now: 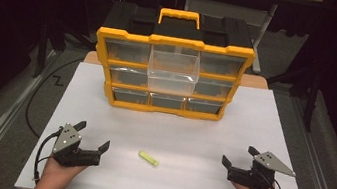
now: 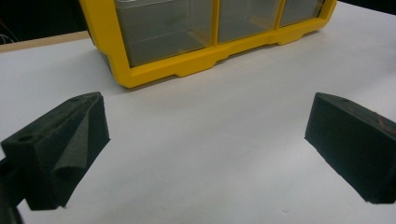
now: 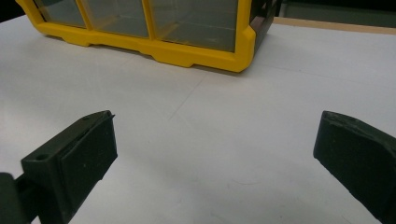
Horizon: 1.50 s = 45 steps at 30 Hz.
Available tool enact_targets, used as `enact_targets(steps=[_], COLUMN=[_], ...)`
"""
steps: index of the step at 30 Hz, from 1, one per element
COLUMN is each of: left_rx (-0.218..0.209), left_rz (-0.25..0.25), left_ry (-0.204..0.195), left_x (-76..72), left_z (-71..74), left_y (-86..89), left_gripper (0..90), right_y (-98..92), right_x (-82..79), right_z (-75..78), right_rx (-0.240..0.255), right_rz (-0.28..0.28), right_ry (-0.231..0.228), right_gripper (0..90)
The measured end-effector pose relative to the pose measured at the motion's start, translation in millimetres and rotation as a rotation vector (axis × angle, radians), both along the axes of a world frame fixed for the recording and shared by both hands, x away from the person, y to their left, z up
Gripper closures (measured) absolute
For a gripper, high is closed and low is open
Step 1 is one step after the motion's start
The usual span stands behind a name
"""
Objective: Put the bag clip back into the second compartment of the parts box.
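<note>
One yellow-and-black drawer cabinet (image 1: 172, 70) stands on the bench (image 1: 271, 135), with nine clear drawers in three rows of three; one drawer (image 1: 173, 69) is pulled out. One small yellow piece (image 1: 148, 159) lies in front. Two grippers, left (image 1: 95, 135) and right (image 1: 237, 155).

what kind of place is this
Probably a lab or workshop bench set up for recording: a white table in a dark room, a yellow parts organizer with clear drawers, and cables on the floor.
</note>
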<state>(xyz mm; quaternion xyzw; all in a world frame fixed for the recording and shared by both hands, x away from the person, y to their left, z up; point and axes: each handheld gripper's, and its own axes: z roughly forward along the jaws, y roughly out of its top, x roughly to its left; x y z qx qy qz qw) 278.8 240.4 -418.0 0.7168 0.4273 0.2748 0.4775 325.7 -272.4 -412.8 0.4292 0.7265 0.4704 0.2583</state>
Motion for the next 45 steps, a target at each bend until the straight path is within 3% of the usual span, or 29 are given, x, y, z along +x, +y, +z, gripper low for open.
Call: enact_targets(steps=[7, 11, 19, 21, 31, 39, 45], left_rx=[-0.023, 0.000, -0.027, -0.033, -0.019, -0.019, -0.018], left_rz=[0.017, 0.009, -0.015, -0.020, -0.032, -0.047, -0.058], left_ry=[-0.015, -0.030, -0.037, -0.053, -0.047, -0.051, -0.048], left_x=[1.2, 0.8, 1.2, 0.8, 0.8, 0.2, 1.0], left_z=[0.8, 0.6, 2.1, 2.5, 2.9, 3.2, 2.7], left_y=[2.7, 1.3, 2.5, 1.8, -1.1, -1.8, -3.5], left_gripper=[0.9, 0.9, 0.4, 0.4, 0.4, 0.4, 0.4], right_y=[1.0, 2.1, 9.5, 13.3, 39.8, 69.4, 80.7], right_x=[-0.1, 0.6, 4.4, 5.0, 9.2, 30.0, 41.9], right_z=[0.1, 1.8, 5.3, 7.4, 16.4, 15.0, 10.4], right_rx=[-0.010, -0.012, -0.020, -0.018, -0.033, -0.048, -0.058], right_rz=[-0.001, 0.003, 0.028, 0.043, 0.108, 0.157, 0.174], right_ry=[-0.008, -0.012, -0.015, -0.012, -0.034, 0.008, 0.033], right_gripper=[0.0, 0.0, 0.1, 0.0, 0.0, 0.0, 0.0])
